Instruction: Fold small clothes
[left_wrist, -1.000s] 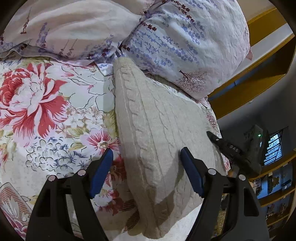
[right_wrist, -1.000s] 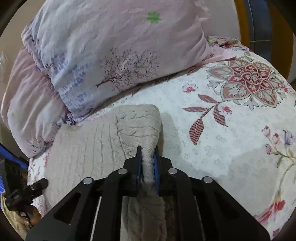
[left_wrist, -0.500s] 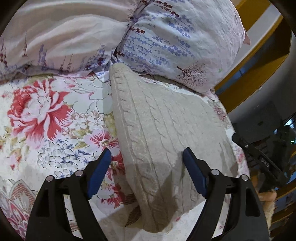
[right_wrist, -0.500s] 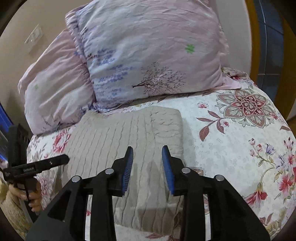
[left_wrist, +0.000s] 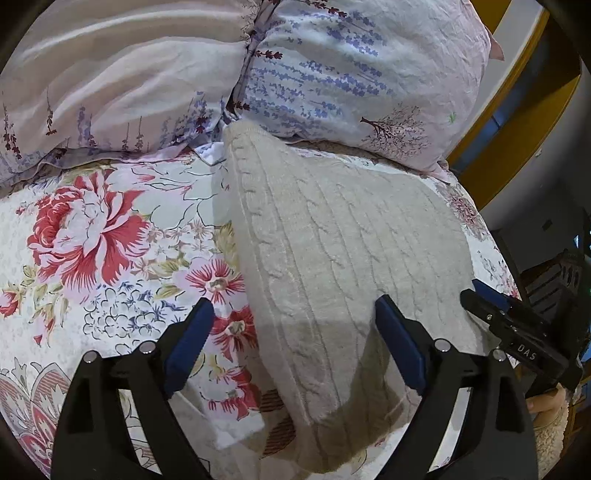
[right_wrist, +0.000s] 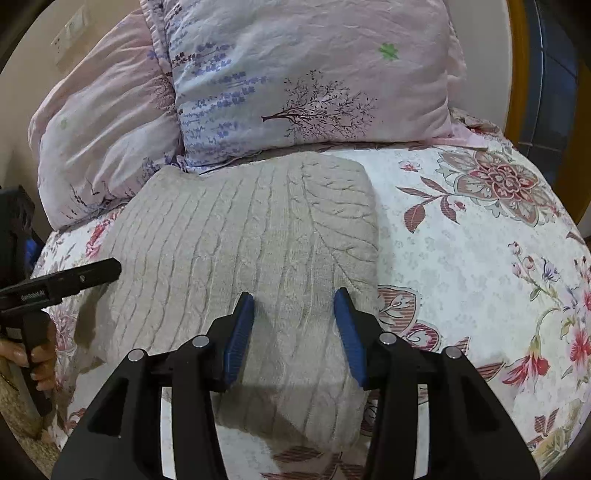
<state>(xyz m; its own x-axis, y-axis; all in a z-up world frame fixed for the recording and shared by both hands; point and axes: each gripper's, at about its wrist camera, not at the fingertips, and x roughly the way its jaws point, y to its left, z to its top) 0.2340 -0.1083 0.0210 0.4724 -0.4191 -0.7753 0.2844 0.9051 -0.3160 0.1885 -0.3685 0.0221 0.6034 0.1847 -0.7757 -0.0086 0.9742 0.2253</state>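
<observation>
A beige cable-knit garment (left_wrist: 332, 258) lies folded into a flat rectangle on the floral bedspread (left_wrist: 92, 240). It also shows in the right wrist view (right_wrist: 251, 240). My left gripper (left_wrist: 295, 317) is open and empty, hovering above the garment's near left edge. My right gripper (right_wrist: 295, 299) is open and empty, just above the garment's near right part. The right gripper shows at the right edge of the left wrist view (left_wrist: 476, 291). One finger of the left gripper shows at the left of the right wrist view (right_wrist: 88, 273).
Two pale floral pillows (left_wrist: 351, 74) (left_wrist: 110, 85) lean at the head of the bed, just behind the garment. The bedspread (right_wrist: 480, 258) stretches to the right. A yellow wooden frame (left_wrist: 517, 110) and dark furniture (left_wrist: 561, 288) stand past the bed's right edge.
My right gripper let go of the garment's fold, opened and pulled back. The garment now lies flat. My left gripper stayed open and drew back slightly.
</observation>
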